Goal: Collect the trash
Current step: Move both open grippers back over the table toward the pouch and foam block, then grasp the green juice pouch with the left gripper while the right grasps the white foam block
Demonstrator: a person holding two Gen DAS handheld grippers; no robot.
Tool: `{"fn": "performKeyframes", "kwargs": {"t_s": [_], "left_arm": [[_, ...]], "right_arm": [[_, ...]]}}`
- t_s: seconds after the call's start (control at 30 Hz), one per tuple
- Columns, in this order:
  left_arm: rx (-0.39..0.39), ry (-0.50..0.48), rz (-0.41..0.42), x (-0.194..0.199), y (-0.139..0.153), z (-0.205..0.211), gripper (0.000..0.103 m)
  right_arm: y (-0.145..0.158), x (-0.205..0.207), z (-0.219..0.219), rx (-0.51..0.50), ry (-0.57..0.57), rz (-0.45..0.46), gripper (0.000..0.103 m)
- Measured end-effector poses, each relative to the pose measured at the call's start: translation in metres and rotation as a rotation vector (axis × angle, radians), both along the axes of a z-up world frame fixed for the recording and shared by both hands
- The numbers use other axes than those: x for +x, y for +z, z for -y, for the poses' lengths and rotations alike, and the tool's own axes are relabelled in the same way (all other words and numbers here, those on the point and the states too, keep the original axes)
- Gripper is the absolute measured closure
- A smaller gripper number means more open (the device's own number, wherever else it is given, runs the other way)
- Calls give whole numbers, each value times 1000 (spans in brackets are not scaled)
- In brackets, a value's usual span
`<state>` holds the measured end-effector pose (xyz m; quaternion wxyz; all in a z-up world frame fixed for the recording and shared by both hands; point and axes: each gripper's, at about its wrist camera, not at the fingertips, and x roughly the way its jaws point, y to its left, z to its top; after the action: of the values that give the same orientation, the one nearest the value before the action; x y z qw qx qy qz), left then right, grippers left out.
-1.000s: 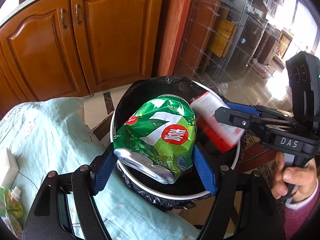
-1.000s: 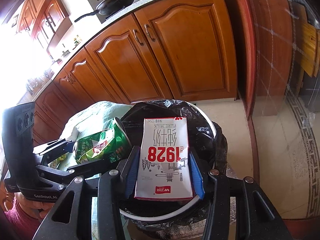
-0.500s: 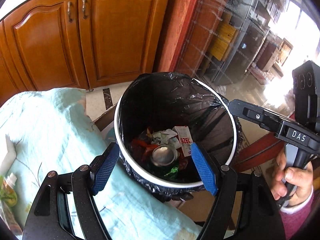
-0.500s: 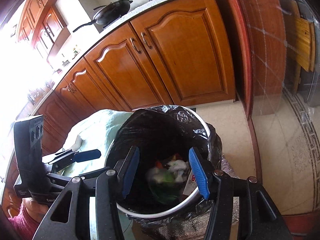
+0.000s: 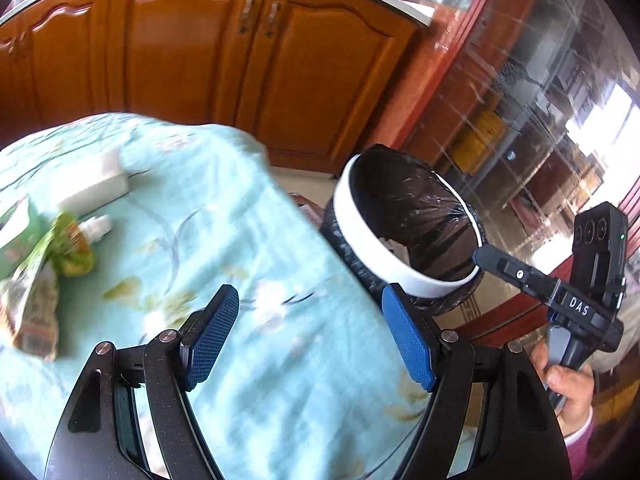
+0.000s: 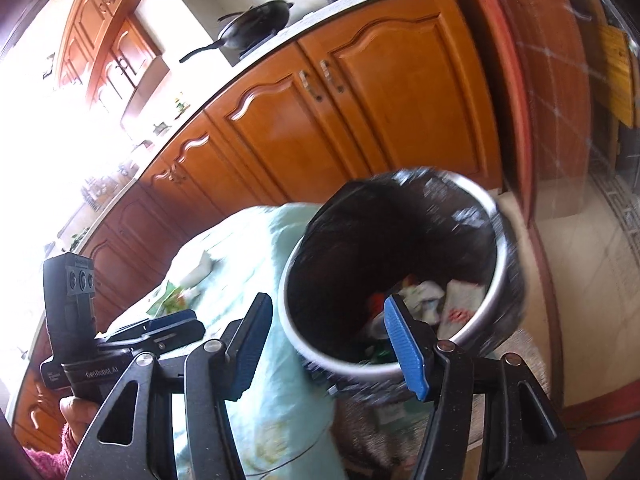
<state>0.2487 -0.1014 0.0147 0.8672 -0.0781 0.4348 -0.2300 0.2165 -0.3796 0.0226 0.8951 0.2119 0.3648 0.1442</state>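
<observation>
My left gripper (image 5: pixel 308 300) is open and empty above the teal tablecloth (image 5: pixel 248 224). A blurred green wrapper and a small bottle (image 5: pixel 68 248) lie on the cloth at the far left, beside a white box (image 5: pixel 92 180). The bin (image 5: pixel 360 236), white-rimmed with a black bag, stands off the table's right edge. My right gripper (image 6: pixel 326 308) hangs at the bin's near rim (image 6: pixel 344 364), its jaws opening with nothing between them. Dropped trash (image 6: pixel 424 296) lies in the bottom of the bin. Each gripper shows in the other's view: the right gripper (image 5: pixel 486 258) and the left gripper (image 6: pixel 176 324).
Wooden cabinet doors (image 5: pixel 256 72) run behind the table and the bin. A wok (image 6: pixel 256 28) sits on the counter above them. A tiled floor (image 6: pixel 592 264) lies to the right of the bin. A hand (image 5: pixel 568 384) holds the right gripper's handle.
The green can and the milk carton left the jaws and dropped into the bin. My left gripper then swung left off the bin and over the table. The right jaws widened.
</observation>
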Motion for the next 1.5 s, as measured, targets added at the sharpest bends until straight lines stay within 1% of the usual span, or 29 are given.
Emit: {"fn": "performKeyframes", "kwargs": {"t_s": [0.17, 0.4, 0.6, 0.8, 0.87, 1.0, 1.17, 1.23, 1.3, 1.4, 1.43, 1.5], "left_arm": [[-2, 74, -4, -16, -6, -44, 27], [-19, 167, -29, -37, -20, -97, 27], [-10, 220, -17, -47, -19, -128, 27], [19, 235, 1, -45, -19, -152, 27], [41, 236, 11, -41, -16, -154, 27], [98, 219, 25, -29, -13, -158, 27], [149, 180, 37, -9, -11, -156, 28], [179, 158, 38, 1, -12, -152, 31], [205, 129, 25, 11, -15, -150, 43], [229, 106, 5, 25, -21, -149, 52], [239, 101, -2, 30, -24, -148, 53], [256, 87, -17, 38, -30, -145, 61]], "right_arm": [[-11, -6, -28, 21, 42, -26, 42], [-24, -13, -74, 15, 118, -56, 42], [-26, -7, -111, -31, 199, -57, 42], [-22, 5, -147, -119, 306, -31, 39], [-20, 10, -154, -132, 337, -21, 39], [-19, 24, -169, -162, 391, -8, 39], [-17, 48, -191, -205, 452, 18, 39], [-15, 59, -200, -221, 483, 31, 39], [-11, 71, -213, -244, 524, 52, 39], [-5, 89, -234, -289, 577, 89, 39], [-3, 96, -241, -307, 598, 108, 39], [-2, 110, -255, -339, 640, 128, 39]]}}
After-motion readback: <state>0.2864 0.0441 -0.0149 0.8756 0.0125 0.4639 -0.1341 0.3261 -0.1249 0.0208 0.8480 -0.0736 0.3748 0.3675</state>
